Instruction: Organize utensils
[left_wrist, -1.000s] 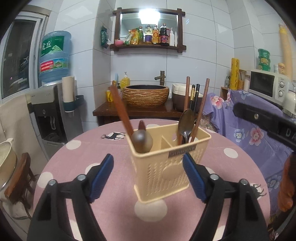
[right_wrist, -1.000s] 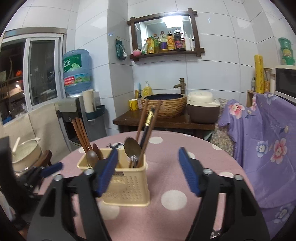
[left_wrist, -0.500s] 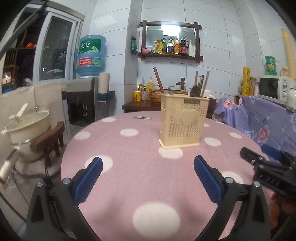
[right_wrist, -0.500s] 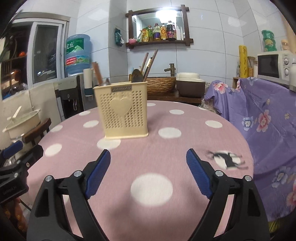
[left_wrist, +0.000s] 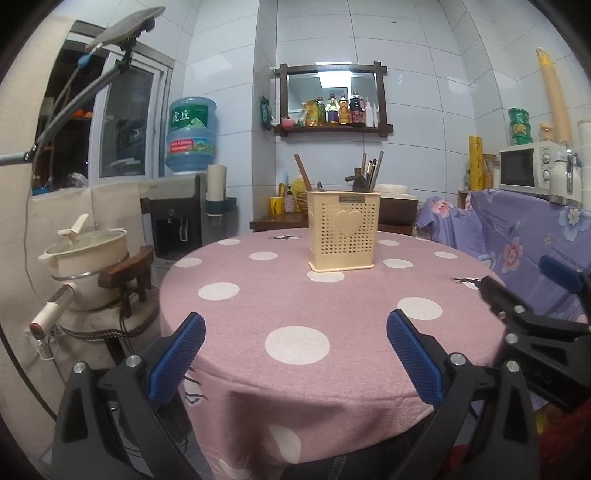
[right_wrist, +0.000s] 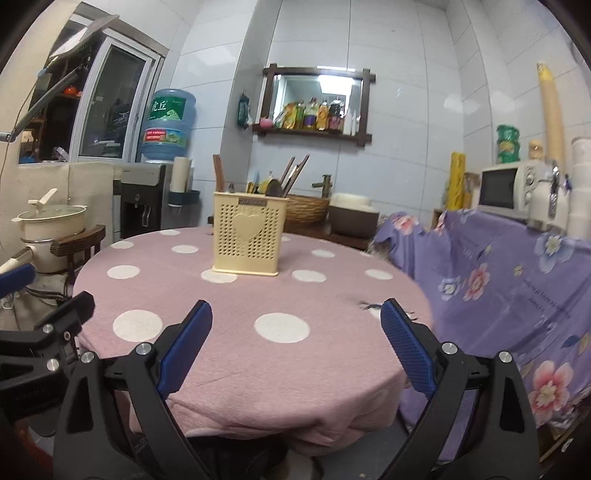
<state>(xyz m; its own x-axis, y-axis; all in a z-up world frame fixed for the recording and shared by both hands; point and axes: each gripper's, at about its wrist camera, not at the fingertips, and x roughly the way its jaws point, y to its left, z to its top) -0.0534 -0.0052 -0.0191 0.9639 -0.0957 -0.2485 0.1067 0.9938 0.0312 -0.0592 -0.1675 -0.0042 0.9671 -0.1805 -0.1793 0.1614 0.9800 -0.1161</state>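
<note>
A: Your left gripper (left_wrist: 295, 345) has its blue pads spread wide with nothing but tablecloth between them. It hangs over the near edge of the round table (left_wrist: 258, 310).

B: And the right one?

A: Your right gripper (right_wrist: 296, 341) is empty too, and its jaws are opening at this moment. It also sits at the near edge, just beside the left one (each shows up at the edge of the other's view).

B: Where is the utensil holder?

A: The cream perforated utensil holder (left_wrist: 343, 230), the one with a heart on its front, stands upright toward the far side of the pink polka-dot tablecloth (right_wrist: 229, 332), well apart from both of your grippers.

B: What is in it?

A: Brown chopsticks (left_wrist: 373, 170) and a dark spoon (right_wrist: 274, 187) rise from the right compartment, and a brown handle (left_wrist: 302, 168) leans out of the left one. A second spoon bowl there is too small to tell for sure.

B: Beyond the table?

A: A water dispenser (left_wrist: 177, 210) stands at left, and a microwave (left_wrist: 524, 168) sits above the purple floral cloth (right_wrist: 498, 288).
</note>
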